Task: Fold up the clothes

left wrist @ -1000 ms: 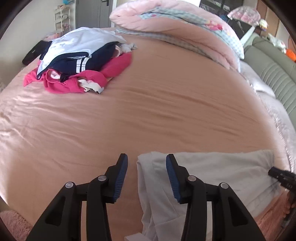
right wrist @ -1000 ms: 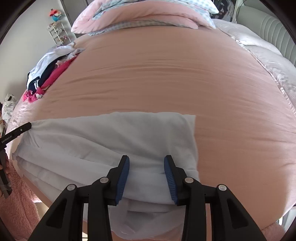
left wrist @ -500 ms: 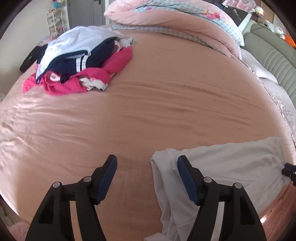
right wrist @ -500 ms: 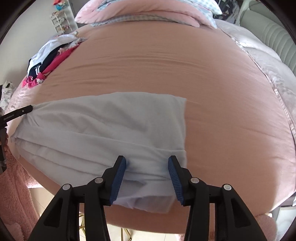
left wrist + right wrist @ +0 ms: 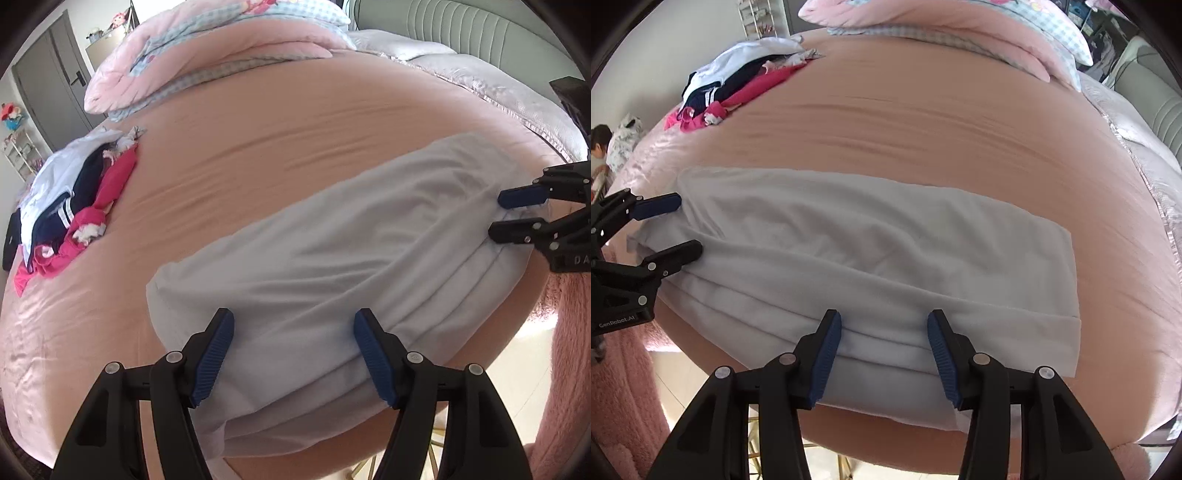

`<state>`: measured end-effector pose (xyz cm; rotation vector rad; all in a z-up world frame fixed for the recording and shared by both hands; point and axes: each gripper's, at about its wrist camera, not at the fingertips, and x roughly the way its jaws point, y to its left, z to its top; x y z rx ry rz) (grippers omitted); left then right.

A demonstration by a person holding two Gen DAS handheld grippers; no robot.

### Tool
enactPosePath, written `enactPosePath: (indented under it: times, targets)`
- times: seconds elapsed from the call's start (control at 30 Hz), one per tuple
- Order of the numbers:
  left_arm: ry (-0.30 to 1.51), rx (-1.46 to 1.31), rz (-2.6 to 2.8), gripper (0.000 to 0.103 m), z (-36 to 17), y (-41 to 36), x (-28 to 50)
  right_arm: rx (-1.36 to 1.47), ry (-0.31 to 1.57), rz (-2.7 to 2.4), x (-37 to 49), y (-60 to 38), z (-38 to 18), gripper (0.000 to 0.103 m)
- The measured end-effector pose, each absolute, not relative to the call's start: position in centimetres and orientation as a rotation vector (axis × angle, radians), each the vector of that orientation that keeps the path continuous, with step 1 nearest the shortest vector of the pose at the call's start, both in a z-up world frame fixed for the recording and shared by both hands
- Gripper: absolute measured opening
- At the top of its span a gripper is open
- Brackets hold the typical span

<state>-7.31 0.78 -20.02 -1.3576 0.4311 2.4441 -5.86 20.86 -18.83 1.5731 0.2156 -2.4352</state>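
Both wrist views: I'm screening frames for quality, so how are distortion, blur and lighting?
Left wrist view: strong fisheye bulge in the bed, dark corners, white garment sharp. Right wrist view: same bulge, even daylight, no glare; far clothes pile slightly soft.

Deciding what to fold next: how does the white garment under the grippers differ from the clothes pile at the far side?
The white garment lies spread in a flat, layered strip at the bed's near edge; the clothes pile is a crumpled heap further back. The garment is a single pale colour; the pile mixes white, navy and pink. Both rest on the pink bedsheet.
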Motion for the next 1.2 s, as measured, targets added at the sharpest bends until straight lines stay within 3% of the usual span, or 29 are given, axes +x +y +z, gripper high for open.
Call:
enactPosePath:
  times: [0.23,0.37,0.43,0.57,0.73,0.83,0.97,1.07,1.17,1.2]
  targets:
    - [0.358,-1.375,2.421,0.066,-19.0,-1.8,-6.0,1.639,-0.001,-2.399,-3.7,27.6,-17.7,0.053]
    - [0.195,-1.31,2.444,0.066,-17.9,-1.4,-6.9,1.595,-0.139,-2.571,-3.4,30.8,-16.0,0.054]
    - [0.203,-1.347,2.423,0.066,-18.3,-0.6,-7.4,1.645,-0.09,-2.6,-3.7,30.7,-16.5,0.053]
    - [0.385,-1.392,2.392,0.067,-20.0,-0.7,-6.1,1.77,0.073,-2.517,-3.2,29.7,-18.6,0.053]
    - [0.293,-1.351,2.404,0.066,-18.4,-0.7,-5.8,1.782,-0.167,-2.626,-2.1,34.4,-17.3,0.053]
    - [0.239,-1.303,2.395,0.066,-17.5,0.2,-5.7,1.698,-0.153,-2.671,-1.8,34.0,-16.1,0.053]
    - [0.304,-1.267,2.345,0.066,-18.1,5.5,-6.1,1.62,-0.196,-2.643,-1.1,32.8,-16.0,0.05]
    - [0.358,-1.264,2.301,0.066,-19.1,8.8,-6.3,1.617,-0.076,-2.614,-2.0,29.7,-17.0,0.049]
    - [0.486,-1.304,2.308,0.067,-20.1,9.3,-5.4,1.721,0.159,-2.59,-2.4,28.9,-19.0,0.049]
    - [0.529,-1.317,2.309,0.067,-20.4,9.5,-5.1,1.714,0.137,-2.611,-2.2,29.4,-18.6,0.049]
